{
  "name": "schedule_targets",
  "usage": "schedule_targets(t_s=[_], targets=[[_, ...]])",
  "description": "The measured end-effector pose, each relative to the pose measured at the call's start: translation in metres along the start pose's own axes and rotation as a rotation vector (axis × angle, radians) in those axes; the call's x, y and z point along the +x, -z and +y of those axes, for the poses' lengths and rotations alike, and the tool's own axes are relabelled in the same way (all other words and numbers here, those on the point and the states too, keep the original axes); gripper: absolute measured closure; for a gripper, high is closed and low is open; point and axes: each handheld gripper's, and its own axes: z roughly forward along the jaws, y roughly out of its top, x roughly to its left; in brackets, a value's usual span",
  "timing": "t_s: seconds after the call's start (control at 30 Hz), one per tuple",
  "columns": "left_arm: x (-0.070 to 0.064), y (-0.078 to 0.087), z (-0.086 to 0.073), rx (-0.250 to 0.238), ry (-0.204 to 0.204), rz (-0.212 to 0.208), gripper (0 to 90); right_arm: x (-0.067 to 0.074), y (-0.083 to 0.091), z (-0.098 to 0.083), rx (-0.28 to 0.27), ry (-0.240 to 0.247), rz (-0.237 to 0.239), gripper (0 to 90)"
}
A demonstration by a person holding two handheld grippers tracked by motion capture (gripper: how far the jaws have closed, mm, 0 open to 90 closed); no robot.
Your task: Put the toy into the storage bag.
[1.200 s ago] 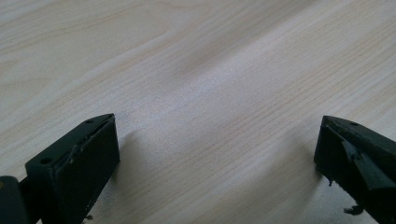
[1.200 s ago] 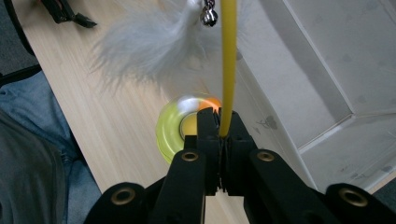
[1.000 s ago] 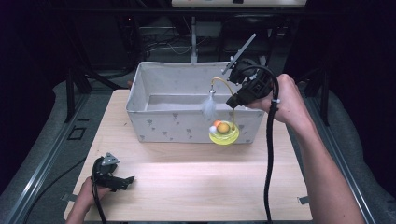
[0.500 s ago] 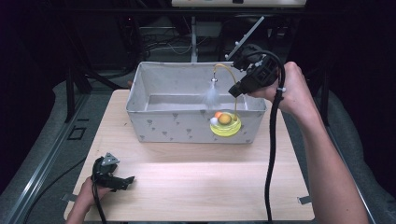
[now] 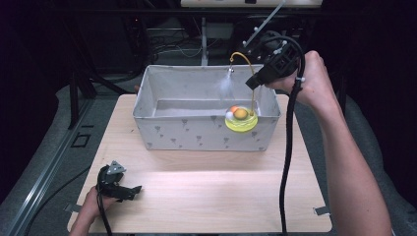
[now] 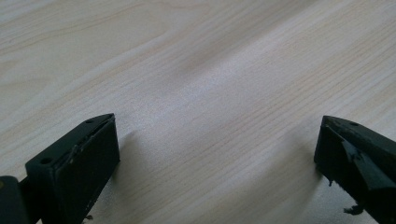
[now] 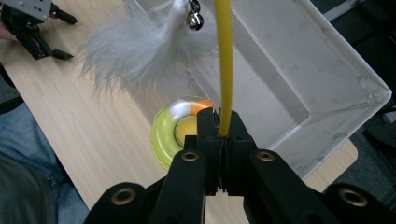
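Right now the right tool (image 5: 256,81) is pinching the yellow wire stem (image 7: 224,70) of a cat toy (image 5: 241,119), jaws pressed tight on it in the right gripper view, and holds the toy lifted off the table (image 5: 211,196). The toy is a yellow-green round track base (image 7: 170,133) with orange and white balls in it, an arched stem, and a white feather tuft (image 7: 135,51) with a small bell (image 7: 195,19) dangling from the arch end. In the high view the base hangs at the front right corner of the grey fabric storage bin (image 5: 162,132), about level with the front rim; cannot tell for sure whether it is just inside or just outside that wall, and the right gripper view suggests it sits over the table edge of the bin wall. Judging by this, pick-up is done, transfer is mid-way, and what is left is moving it over the bin opening, lowering it and letting go. The bin inside looks empty. The left tool (image 5: 120,189) rests on the table near the front left corner, well apart from the bin, jaws spread wide with nothing between them, bare wood under them in the left gripper view.
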Motion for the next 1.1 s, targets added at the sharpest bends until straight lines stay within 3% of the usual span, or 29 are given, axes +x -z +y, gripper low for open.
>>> schedule_targets(t_s=[0.73,1.1], targets=[[0.000,0.000,0.000,-0.003,-0.005,-0.001,0.0,-0.034,0.001,0.020,0.015,-0.060,-0.068,88.6],[0.000,0.000,-0.001,-0.005,-0.007,-0.001,0.0,-0.047,-0.008,0.024,0.018,-0.099,-0.089,88.6]])
